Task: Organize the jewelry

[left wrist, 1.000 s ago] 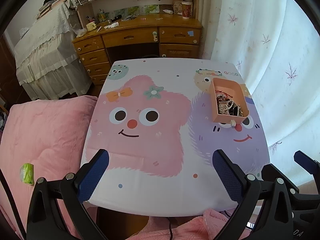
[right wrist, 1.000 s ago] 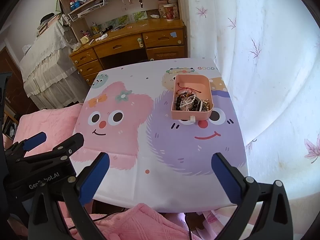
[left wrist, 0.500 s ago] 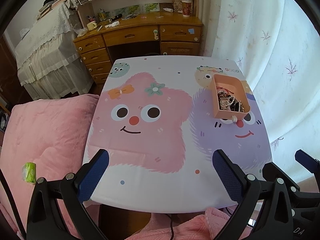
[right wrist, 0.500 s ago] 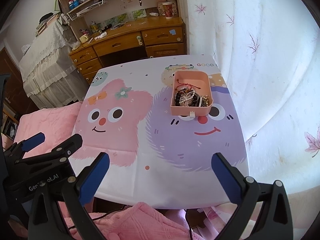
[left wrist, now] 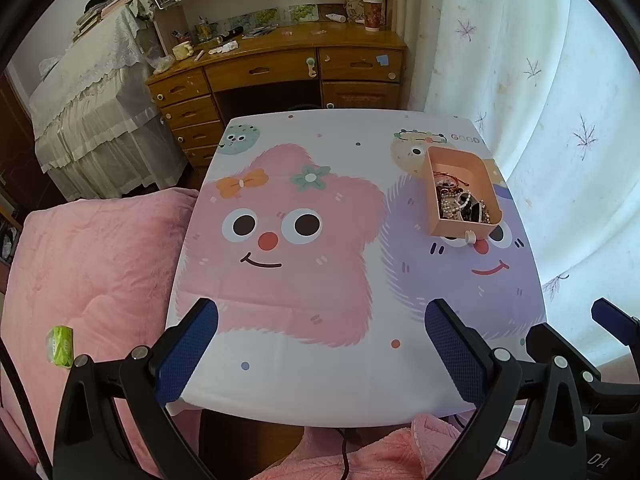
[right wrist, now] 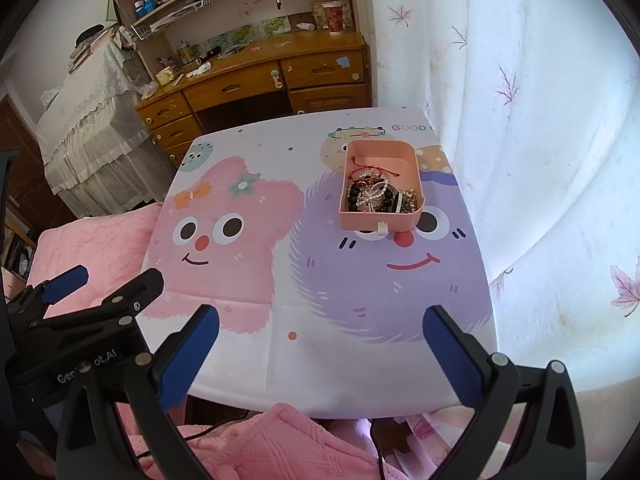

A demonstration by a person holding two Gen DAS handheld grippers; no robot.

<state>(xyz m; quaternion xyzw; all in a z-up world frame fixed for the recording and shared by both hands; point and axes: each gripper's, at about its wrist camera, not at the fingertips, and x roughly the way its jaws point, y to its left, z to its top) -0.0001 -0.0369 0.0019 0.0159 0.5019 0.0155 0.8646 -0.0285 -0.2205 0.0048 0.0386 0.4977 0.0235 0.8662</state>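
Observation:
A pink tray sits at the far right of the table on the cartoon-print cloth. A tangle of jewelry, beads, pearls and a red cord, lies in its near half. My left gripper is open and empty above the table's near edge. My right gripper is open and empty above the near edge too, well short of the tray. The left gripper also shows at the left of the right wrist view.
A pink quilt lies left of the table with a small green packet on it. A wooden desk stands beyond the table. A white curtain hangs close along the table's right side.
Both grippers have pulled back and risen a little from the table; the tray looks slightly farther off. Both stay open.

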